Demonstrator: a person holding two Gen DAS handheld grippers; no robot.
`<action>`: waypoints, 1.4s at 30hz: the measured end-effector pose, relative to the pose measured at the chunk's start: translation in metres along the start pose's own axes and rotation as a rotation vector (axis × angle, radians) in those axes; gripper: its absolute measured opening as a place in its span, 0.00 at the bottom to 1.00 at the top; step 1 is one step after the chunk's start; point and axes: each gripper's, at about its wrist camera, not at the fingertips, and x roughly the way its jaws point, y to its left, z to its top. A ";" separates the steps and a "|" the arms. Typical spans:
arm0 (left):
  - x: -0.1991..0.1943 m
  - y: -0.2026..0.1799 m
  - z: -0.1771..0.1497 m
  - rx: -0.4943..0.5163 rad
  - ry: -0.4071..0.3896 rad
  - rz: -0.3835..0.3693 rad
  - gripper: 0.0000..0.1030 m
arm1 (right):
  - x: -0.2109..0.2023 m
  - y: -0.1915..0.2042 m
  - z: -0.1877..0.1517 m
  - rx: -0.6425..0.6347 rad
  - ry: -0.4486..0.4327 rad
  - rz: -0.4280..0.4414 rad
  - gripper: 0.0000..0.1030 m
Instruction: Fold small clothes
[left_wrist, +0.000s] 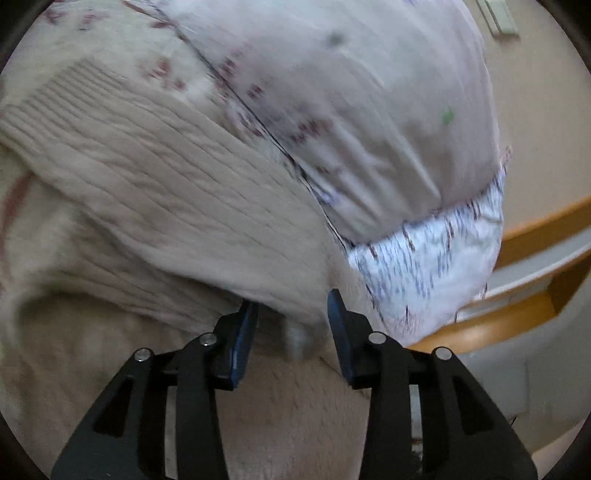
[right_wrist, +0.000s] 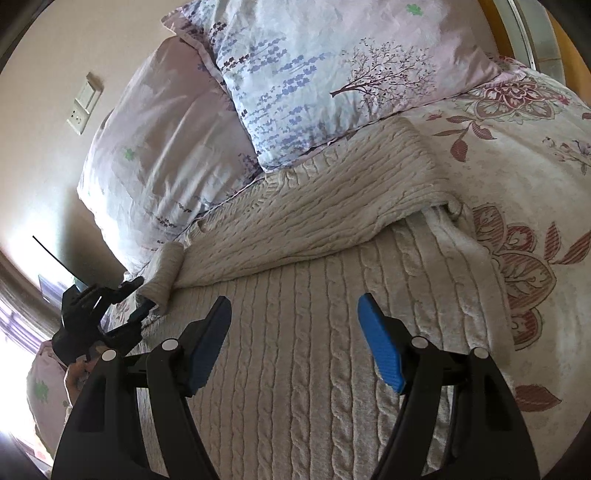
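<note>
Sweater (right_wrist: 314, 332), cream cable knit, lies flat on my bed over floral bedspread (right_wrist: 535, 155), one sleeve (right_wrist: 295, 221) folded across body, cuff (right_wrist: 164, 275) rolled at left edge. My right gripper (right_wrist: 295, 332) hovers above sweater body, jaws wide apart, nothing between blue pads (right_wrist: 380, 343). My left gripper (left_wrist: 291, 332) sits at sleeve cuff, jaws partly apart with knit fabric between; cannot tell if pads (left_wrist: 243, 343) really pinch it, picture blurred. Two pillows (right_wrist: 332, 74) just beyond sweater, touching its upper edge.
</note>
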 end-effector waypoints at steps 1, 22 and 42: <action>-0.006 0.006 0.005 -0.021 -0.014 0.008 0.37 | 0.000 0.000 0.000 0.000 0.000 0.001 0.70; 0.006 -0.114 0.016 0.337 -0.070 -0.015 0.09 | -0.017 -0.015 0.003 0.001 -0.051 -0.013 0.70; 0.052 -0.145 -0.104 0.982 0.150 0.233 0.81 | -0.023 -0.026 0.056 0.015 -0.044 0.009 0.61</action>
